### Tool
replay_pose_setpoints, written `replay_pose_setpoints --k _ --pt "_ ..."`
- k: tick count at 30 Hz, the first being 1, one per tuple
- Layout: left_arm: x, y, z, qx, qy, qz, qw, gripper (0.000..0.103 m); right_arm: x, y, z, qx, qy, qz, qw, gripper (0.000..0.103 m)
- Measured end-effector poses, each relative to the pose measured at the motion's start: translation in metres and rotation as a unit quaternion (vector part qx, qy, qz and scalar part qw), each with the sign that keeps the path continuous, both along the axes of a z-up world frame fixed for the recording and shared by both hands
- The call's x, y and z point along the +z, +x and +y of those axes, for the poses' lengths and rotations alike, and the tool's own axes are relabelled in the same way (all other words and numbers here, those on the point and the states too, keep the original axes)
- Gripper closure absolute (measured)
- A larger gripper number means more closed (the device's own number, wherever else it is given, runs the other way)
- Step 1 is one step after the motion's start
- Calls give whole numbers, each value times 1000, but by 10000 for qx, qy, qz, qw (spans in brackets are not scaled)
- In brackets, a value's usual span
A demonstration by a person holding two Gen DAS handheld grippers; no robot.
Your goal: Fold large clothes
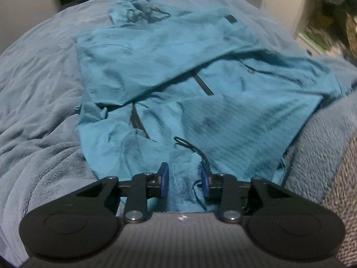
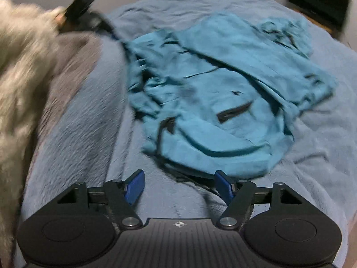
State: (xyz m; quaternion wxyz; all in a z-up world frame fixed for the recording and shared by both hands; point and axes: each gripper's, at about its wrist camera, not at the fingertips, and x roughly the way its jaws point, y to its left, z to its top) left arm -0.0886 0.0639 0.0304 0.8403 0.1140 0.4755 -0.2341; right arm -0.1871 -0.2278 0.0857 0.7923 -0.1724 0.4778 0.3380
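A teal jacket (image 1: 189,71) with dark zips lies partly folded on a blue-grey fleece blanket (image 1: 40,102); a sleeve is laid across its body. My left gripper (image 1: 184,179) is at the jacket's near edge, jaws partly open, with a bunch of teal fabric and a dark cord between the blue pads (image 1: 164,176); the pads do not press it. In the right wrist view the jacket (image 2: 223,93) lies ahead. My right gripper (image 2: 179,185) is wide open and empty above the blanket (image 2: 89,122), just short of the jacket's near edge.
A grey knitted cover (image 1: 334,167) rises at the right of the left wrist view. A pale fluffy throw (image 2: 20,67) and a dark object (image 2: 84,6) lie at the left of the right wrist view. Dark furniture (image 2: 319,2) stands beyond the bed.
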Motion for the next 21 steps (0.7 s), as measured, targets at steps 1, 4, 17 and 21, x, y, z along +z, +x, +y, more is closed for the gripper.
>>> replay_pose_setpoints --k 1,4,17,21 --pt "0 2 1 49 -60 33 10000 74 -2 -1 5 80 -71 -95 9999 31" --pt "-1 4 2 199 -162 29 9997 74 -10 6 18 164 -184 -338 9991 31" --pt "12 24 24 983 -687 -349 9922 78 4 55 0 -18 918 -754 9929 75" --pt "17 50 33 1284 -719 -623 9871 85 19 80 -19 -778 1106 -1259 9828 82"
